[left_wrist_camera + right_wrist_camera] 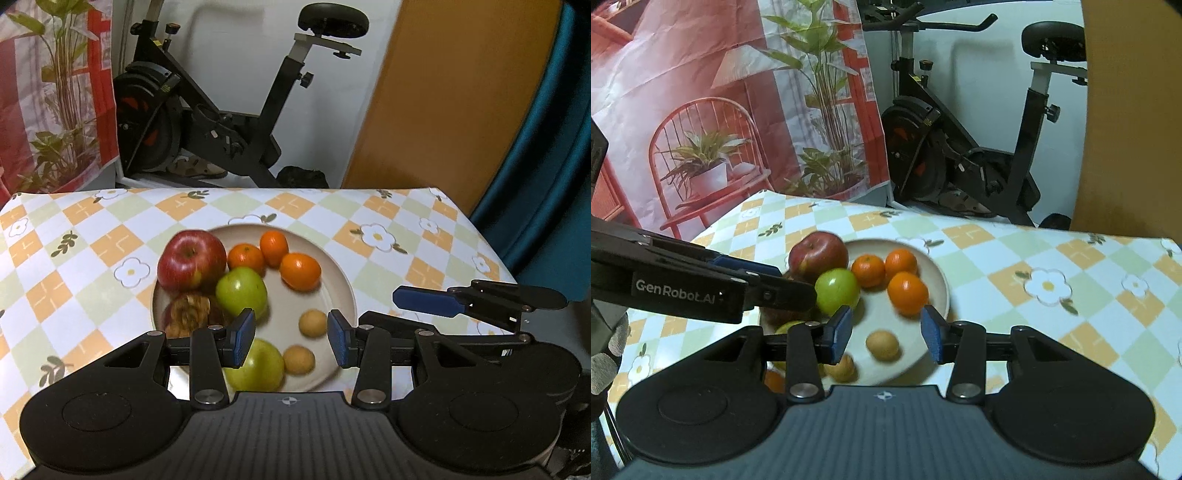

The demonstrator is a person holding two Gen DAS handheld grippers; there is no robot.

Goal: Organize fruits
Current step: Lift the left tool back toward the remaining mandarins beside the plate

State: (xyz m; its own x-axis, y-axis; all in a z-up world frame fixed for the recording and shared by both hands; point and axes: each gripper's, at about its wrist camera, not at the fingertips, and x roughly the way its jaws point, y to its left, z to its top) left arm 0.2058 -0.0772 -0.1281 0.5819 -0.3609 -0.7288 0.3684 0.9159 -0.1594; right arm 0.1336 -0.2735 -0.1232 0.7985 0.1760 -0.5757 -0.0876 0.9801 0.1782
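Observation:
A cream plate on the checked tablecloth holds a red apple, three oranges, a green apple, a second green apple, two small tan fruits and a wrinkled brown fruit. My left gripper hovers over the plate's near side, open, with nothing between its pads. My right gripper hangs over the plate too, open and empty, above a tan fruit. In the right wrist view the red apple and green apple lie beside the left gripper's fingers.
The table's far edge faces a black exercise bike. A printed backdrop with plants hangs at the left, and a wooden panel and teal fabric stand at the right. Bare tablecloth spreads right of the plate.

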